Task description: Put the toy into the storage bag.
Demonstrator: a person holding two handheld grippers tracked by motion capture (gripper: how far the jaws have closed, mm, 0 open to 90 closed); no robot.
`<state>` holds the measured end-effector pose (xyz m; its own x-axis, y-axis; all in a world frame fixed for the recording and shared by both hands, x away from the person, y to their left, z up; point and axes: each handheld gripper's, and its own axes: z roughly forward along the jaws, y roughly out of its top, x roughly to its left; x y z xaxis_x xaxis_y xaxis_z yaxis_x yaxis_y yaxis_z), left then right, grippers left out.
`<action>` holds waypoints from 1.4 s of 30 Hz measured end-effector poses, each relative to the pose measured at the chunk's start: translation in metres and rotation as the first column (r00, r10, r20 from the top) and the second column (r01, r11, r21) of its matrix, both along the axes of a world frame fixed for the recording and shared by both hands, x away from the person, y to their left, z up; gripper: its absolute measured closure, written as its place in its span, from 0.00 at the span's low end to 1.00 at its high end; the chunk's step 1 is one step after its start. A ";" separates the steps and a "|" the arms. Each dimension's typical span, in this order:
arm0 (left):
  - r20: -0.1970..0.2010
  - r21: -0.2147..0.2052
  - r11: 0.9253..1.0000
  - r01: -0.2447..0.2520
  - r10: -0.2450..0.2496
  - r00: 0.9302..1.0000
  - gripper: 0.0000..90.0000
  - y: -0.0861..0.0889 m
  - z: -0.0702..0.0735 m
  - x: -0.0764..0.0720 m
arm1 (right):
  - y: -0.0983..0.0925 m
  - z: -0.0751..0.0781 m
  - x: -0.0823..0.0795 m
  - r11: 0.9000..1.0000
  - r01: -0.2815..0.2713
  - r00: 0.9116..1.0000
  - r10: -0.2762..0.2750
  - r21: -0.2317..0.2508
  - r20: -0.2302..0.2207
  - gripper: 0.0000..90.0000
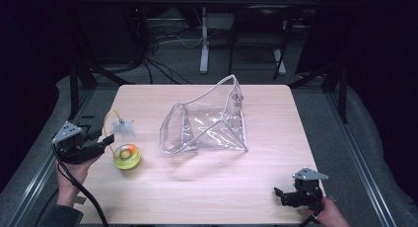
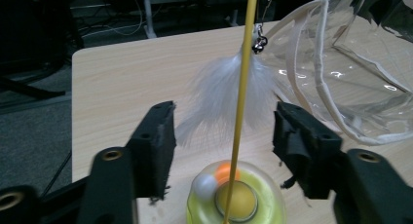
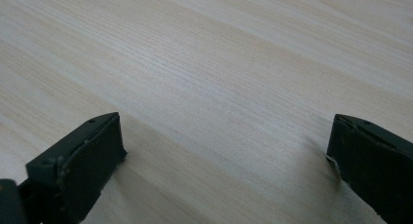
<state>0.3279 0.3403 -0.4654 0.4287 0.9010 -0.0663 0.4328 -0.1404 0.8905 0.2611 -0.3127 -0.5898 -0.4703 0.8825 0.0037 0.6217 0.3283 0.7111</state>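
The left tool (image 2: 224, 136) is half open around the toy's (image 1: 126, 156) yellow stick (image 2: 242, 107), not pinching it yet. The toy sits near the worktop's (image 1: 207, 187) left edge. Next, squeeze the stick. The right tool (image 1: 291, 195) waits wide open, holding nothing.

Light wooden table (image 1: 207, 187) with clear plastic bag (image 1: 207, 126) and yellow feather toy (image 1: 126, 156).
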 end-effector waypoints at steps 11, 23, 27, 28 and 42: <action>-0.015 0.022 0.999 0.043 -0.042 0.999 0.78 -0.004 -0.001 0.000 | 0.000 0.000 0.000 1.000 0.000 1.000 0.000 0.000 0.000 0.00; -0.035 0.002 0.999 0.048 -0.047 0.998 0.98 -0.002 -0.002 0.000 | 0.000 0.000 0.000 1.000 0.000 1.000 0.000 0.002 -0.001 0.00; -0.035 -0.001 0.999 0.047 -0.047 0.998 0.98 -0.003 -0.001 0.000 | 0.000 0.000 0.000 1.000 -0.002 1.000 0.002 0.001 -0.002 0.00; -0.033 0.006 0.999 0.050 -0.049 0.998 0.98 -0.003 -0.001 0.000 | 0.000 0.000 0.000 1.000 -0.002 1.000 0.002 0.002 -0.002 0.00; -0.002 0.016 0.999 0.029 -0.029 1.000 0.98 0.003 0.012 -0.012 | -0.001 0.000 0.001 1.000 -0.007 1.000 0.007 -0.003 -0.005 0.00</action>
<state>0.3158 0.3428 -0.4529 0.4547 0.8891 -0.0523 0.4298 -0.1676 0.8873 0.2617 -0.3133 -0.5894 -0.4761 0.8794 0.0031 0.6232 0.3349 0.7067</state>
